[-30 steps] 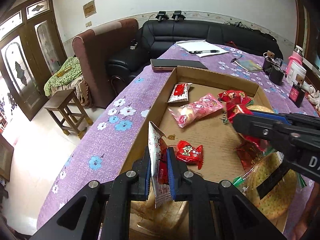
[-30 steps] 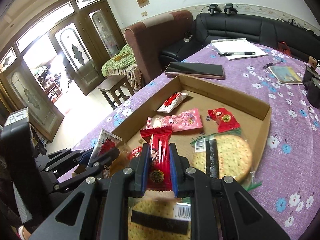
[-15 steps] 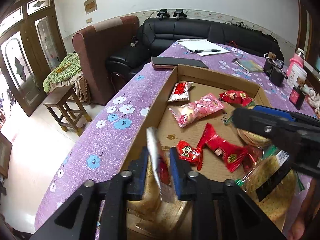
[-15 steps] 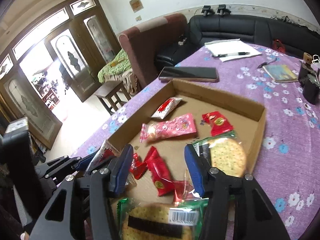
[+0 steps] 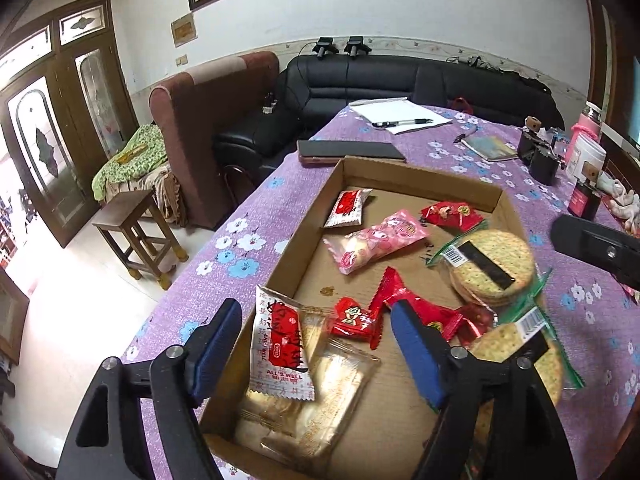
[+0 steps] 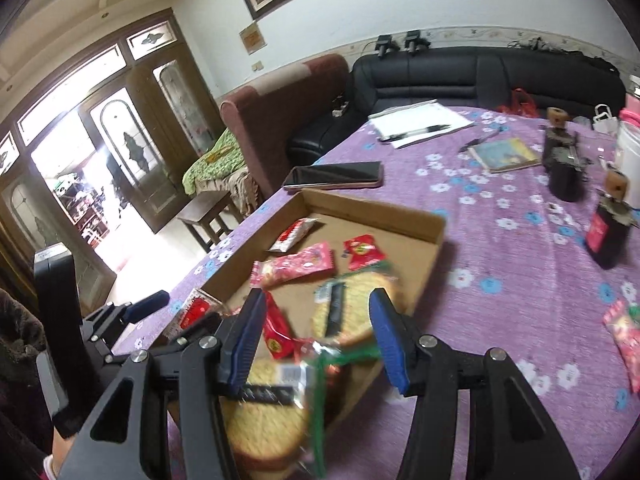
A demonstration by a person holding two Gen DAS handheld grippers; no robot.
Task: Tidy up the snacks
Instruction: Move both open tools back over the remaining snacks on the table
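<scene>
A shallow cardboard box (image 5: pixel 424 184) on the purple cloth holds the snacks. My left gripper (image 5: pixel 316 332) hovers over its near corner, its jaws opening. A silver-red packet (image 5: pixel 280 344) lies loose between them on a clear biscuit pack (image 5: pixel 320 396). A long red packet (image 5: pixel 416 308), a pink packet (image 5: pixel 376 238) and round crackers (image 5: pixel 490 264) lie further in. My right gripper (image 6: pixel 318 308) stands open above the crackers (image 6: pixel 352 312) with nothing gripped. The long red packet (image 6: pixel 278 332) lies by its left finger.
A loose red snack (image 6: pixel 626 336) lies on the cloth right of the box. Beyond the box are a phone (image 5: pixel 350 150), a notepad with a pen (image 5: pixel 400 114), a booklet (image 6: pixel 506 154) and dark bottles (image 6: pixel 608 232). A stool (image 5: pixel 136 232) and sofas stand off the left edge.
Both grippers opened. The left one let the silver-red packet fall into the box's near corner. The right one dropped the long red packet into the box and drew away to the right.
</scene>
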